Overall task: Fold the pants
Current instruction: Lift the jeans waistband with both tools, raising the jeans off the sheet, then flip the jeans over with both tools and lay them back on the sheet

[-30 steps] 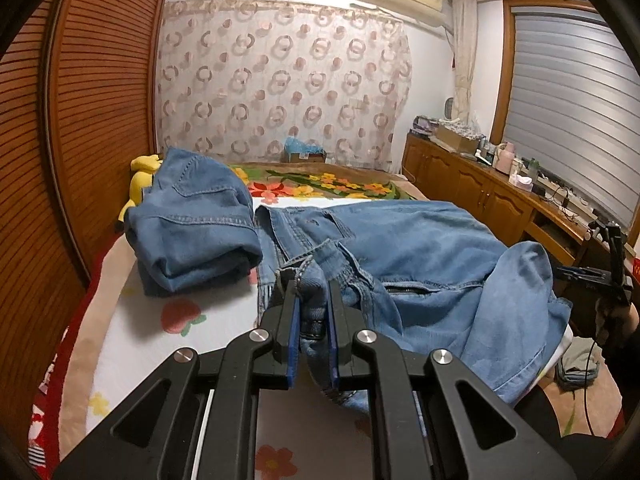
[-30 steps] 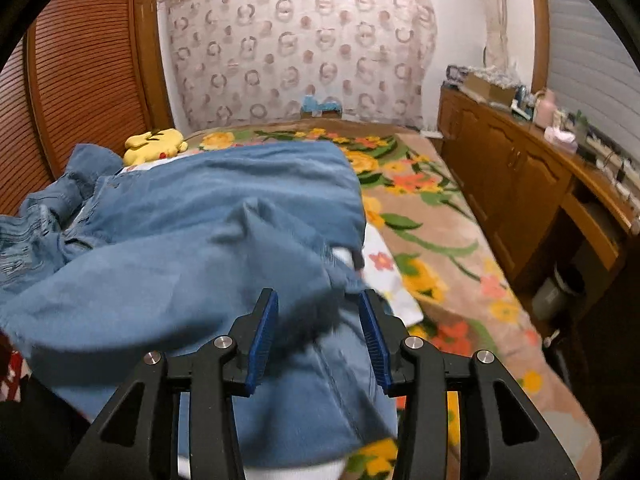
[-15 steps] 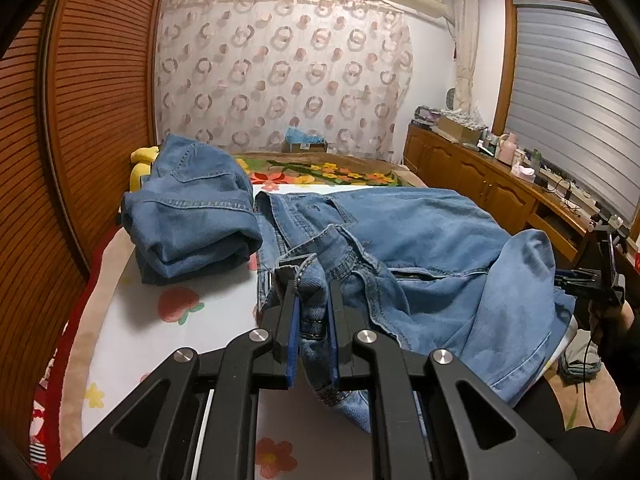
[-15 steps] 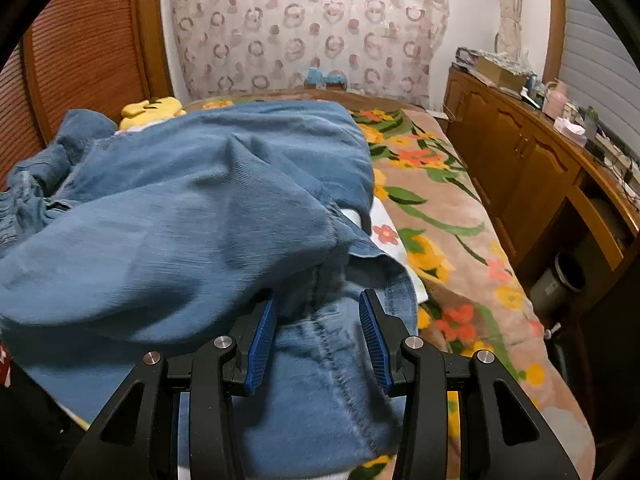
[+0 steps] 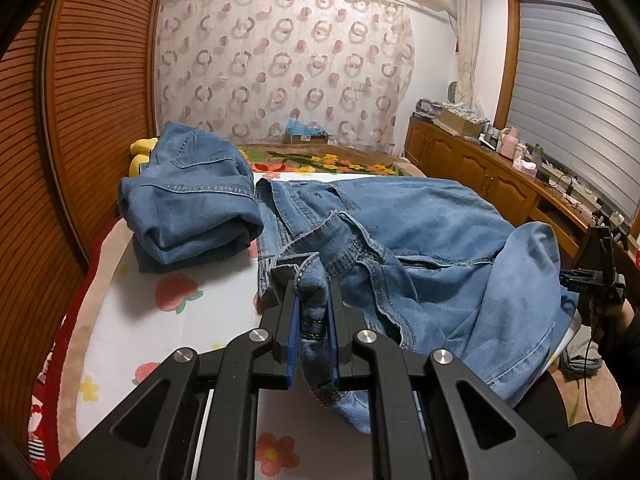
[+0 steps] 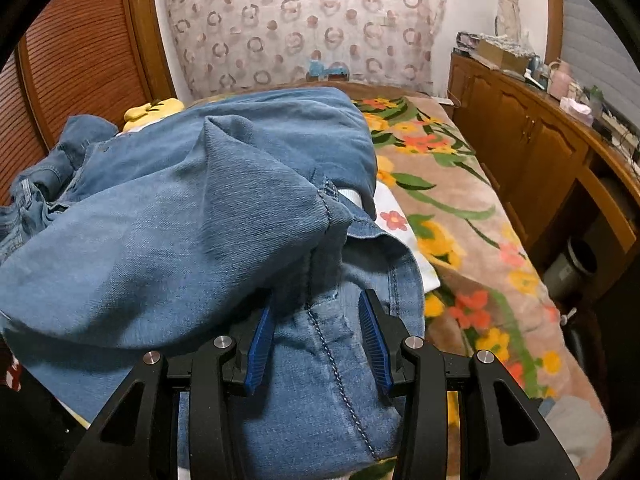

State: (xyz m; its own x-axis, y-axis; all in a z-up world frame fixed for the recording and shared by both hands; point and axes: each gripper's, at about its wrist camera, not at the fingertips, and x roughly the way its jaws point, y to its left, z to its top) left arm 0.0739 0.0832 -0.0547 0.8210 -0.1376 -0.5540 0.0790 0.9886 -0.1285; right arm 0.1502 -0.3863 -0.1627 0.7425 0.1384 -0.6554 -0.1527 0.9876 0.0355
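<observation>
Blue denim jeans [image 5: 420, 232] lie rumpled across the bed, waistband to the left, legs to the right. My left gripper [image 5: 314, 300] is shut on a bunch of the waistband and holds it just above the sheet. In the right wrist view the jeans' leg [image 6: 180, 232] is heaped in front of me. My right gripper [image 6: 318, 320] is open, its blue pads on either side of a seam in the leg fabric near the hem. The right gripper also shows at the left wrist view's far right edge [image 5: 604, 276].
A folded pair of jeans [image 5: 188, 200] sits on the bed's far left by a yellow plush toy [image 6: 154, 110]. A wooden slatted wardrobe [image 5: 72, 120] is on the left. A wooden cabinet [image 6: 532, 148] runs along the right. A floral blanket [image 6: 448, 216] covers the bed's right side.
My left gripper has lifted and pulled the waistband slightly toward me. My right gripper has moved in on the leg, so the fabric now sits between its open pads.
</observation>
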